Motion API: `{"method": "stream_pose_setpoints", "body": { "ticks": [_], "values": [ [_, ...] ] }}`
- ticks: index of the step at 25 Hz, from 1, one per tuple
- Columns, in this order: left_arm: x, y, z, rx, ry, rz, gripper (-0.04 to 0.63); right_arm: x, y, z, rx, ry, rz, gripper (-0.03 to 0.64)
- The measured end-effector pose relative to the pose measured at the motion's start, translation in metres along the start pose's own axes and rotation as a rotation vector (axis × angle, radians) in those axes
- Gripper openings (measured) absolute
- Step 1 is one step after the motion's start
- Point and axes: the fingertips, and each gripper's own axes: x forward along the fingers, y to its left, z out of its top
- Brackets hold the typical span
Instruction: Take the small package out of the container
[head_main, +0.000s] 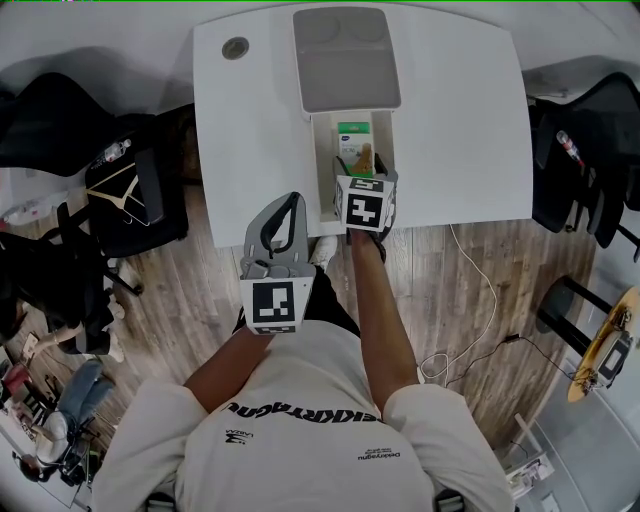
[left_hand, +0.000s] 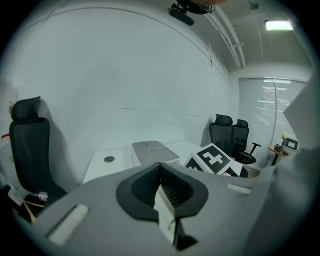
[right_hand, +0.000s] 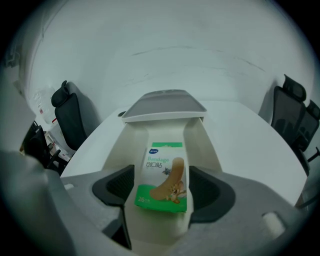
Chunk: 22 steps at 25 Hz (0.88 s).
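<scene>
**Head view.** A white counter (head_main: 455, 120) carries a long white container (head_main: 324, 165). Its grey lid (head_main: 346, 58) is slid back toward 12 o'clock, so the near half lies open. A green-and-white bandage box (head_main: 353, 138) lies inside that open half. The right tool (head_main: 363, 185) points down into the container's near end, at 6 o'clock of the box, and its marker cube hides the tips. The left tool (head_main: 283, 225) hangs at 8 o'clock of the right one, off the counter's near edge and over the wooden floor (head_main: 470, 290). A round cable port (head_main: 236, 47) sits at 9 o'clock of the lid.

**Left gripper view.** Only this view shows the left tool's dark pads (left_hand: 175, 187), which are pressed together along one seam with nothing between them. It looks level across the counter, so the lid (left_hand: 154, 151) and the port (left_hand: 109, 159) show but the container's inside does not. The right tool's marker cube (left_hand: 212, 160) rises at 3 o'clock of the lid. Black office chairs (left_hand: 231, 134) stand beyond it.

**Right gripper view.** This view looks down the length of the container (right_hand: 129, 145), with the lid (right_hand: 163, 106) at 12 o'clock. The bandage box (right_hand: 164, 177) lies on the container's floor between the right tool's pads (right_hand: 119, 186). The pads are spread wide, and a gap shows on the left side of the box. The print on the box, "Bandage" with a plaster picture, is legible only here.
</scene>
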Motion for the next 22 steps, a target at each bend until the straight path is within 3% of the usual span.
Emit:
{"method": "stream_pose_setpoints", "body": {
  "ticks": [22],
  "values": [
    [0.004,0.010,-0.006,-0.011,0.018,0.032,0.008,0.024,-0.004,-0.008,-0.013,0.071,-0.023,0.337]
  ]
}}
